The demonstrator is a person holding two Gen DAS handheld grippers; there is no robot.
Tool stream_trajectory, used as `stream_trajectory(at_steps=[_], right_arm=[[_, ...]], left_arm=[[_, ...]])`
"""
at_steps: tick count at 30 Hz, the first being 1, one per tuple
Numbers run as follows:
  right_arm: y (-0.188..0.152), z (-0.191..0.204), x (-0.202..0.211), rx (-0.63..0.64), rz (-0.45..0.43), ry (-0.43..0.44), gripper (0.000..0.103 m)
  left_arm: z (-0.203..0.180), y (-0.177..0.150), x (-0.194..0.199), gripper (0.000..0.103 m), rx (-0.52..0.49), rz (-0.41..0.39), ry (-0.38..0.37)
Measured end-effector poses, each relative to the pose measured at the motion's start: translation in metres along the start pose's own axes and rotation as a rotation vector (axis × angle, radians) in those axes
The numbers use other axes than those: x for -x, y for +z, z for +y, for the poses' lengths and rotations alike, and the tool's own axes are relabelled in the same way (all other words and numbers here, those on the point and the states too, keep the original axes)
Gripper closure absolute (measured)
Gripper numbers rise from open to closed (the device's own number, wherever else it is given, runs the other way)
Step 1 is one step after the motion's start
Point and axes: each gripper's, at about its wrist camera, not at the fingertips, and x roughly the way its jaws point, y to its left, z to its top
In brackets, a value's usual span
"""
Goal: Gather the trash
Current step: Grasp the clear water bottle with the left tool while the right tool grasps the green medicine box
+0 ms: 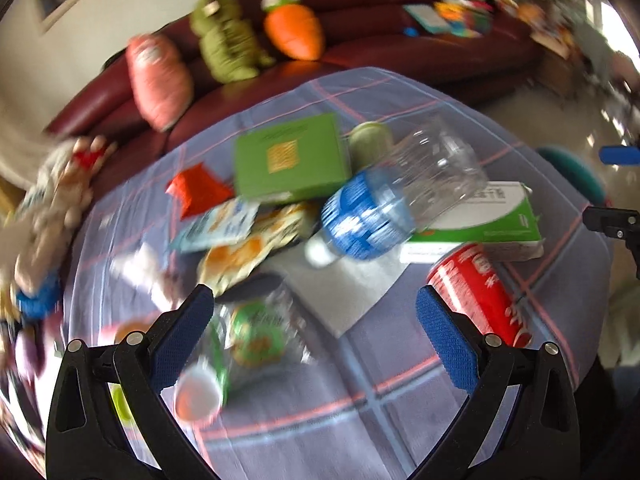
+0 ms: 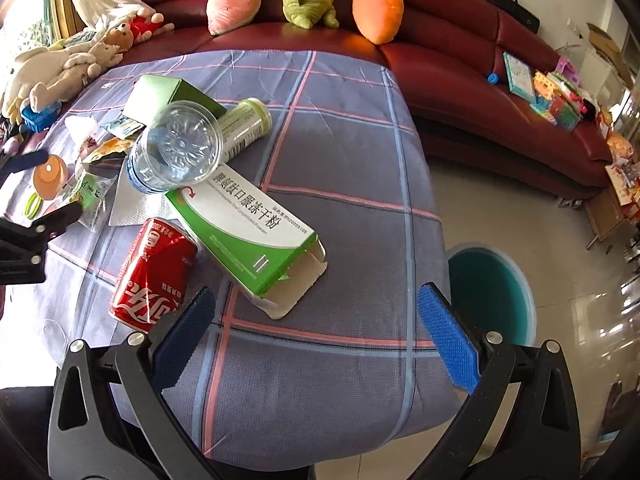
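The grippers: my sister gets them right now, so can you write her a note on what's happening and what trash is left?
Left gripper: open, holding nothing, above the wrappers.
Right gripper: open, holding nothing, above the near table edge.
All on the table: red soda can on its side, beside the open white-and-green box; clear bottle resting on that box; green can and green box behind it; snack wrappers and a napkin on the left.
Teal bin on the floor, right of the table.
Done: no trash visible inside the bin.
Left: everything.
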Motion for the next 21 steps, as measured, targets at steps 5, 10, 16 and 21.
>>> stream_trajectory(at_steps=[5, 10, 16, 21], right_arm=[[0.003, -0.002, -0.01, 0.006, 0.017, 0.013, 0.006], [0.012, -0.004, -0.022, 0.045, 0.043, 0.041, 0.006], [0.017, -0.005, -0.04, 0.106, 0.102, 0.079, 0.006], [0.021, 0.0, -0.057, 0.193, 0.163, 0.124, 0.006]], left_arm=[[-0.02, 0.021, -0.016, 0.003, -0.107, -0.047, -0.067], [-0.028, 0.035, -0.039, 0.01, -0.178, -0.034, -0.094], [-0.033, 0.042, -0.065, 0.01, -0.22, 0.018, -0.117], [-0.036, 0.042, -0.078, 0.021, -0.215, 0.043, -0.139]])
